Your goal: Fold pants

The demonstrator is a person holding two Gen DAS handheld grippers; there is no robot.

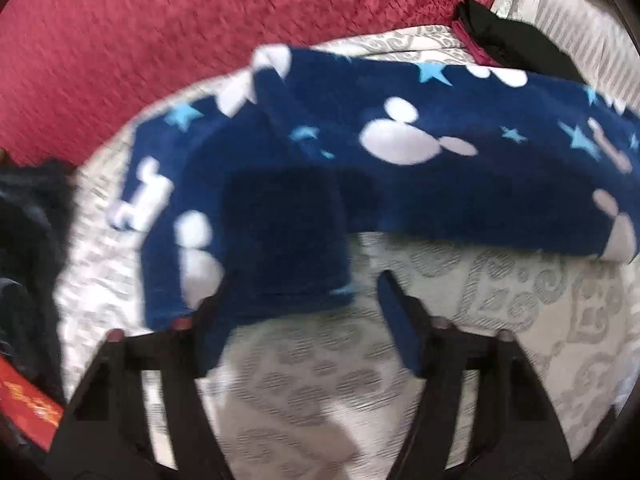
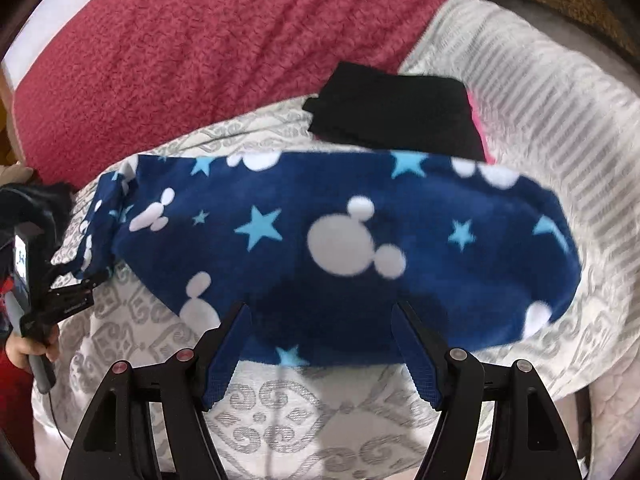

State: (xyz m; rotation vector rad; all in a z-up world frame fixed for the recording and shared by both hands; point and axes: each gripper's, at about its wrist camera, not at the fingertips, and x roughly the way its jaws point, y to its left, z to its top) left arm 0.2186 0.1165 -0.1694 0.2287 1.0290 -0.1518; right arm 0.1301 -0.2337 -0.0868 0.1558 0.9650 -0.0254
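Navy fleece pants (image 1: 400,184) printed with white mouse heads and light blue stars lie folded lengthwise across the patterned white bedspread (image 1: 312,380). The left wrist view is blurred. My left gripper (image 1: 305,280) is open, its fingertips spread over the pants' near left corner and not pressing the fabric. In the right wrist view the pants (image 2: 420,216) stretch from left to right. My right gripper (image 2: 320,308) is open, its tips just above the near edge with cloth showing between them. At the far left, a hand (image 2: 24,350) holds the left gripper (image 2: 92,286) at the pants' bunched end.
A red knitted blanket (image 2: 200,40) covers the far side of the bed. A folded black garment (image 2: 396,116) with pink beneath it lies just behind the pants. A striped white pillow (image 2: 540,100) sits at the right. Dark clothes (image 1: 28,220) are piled at the left.
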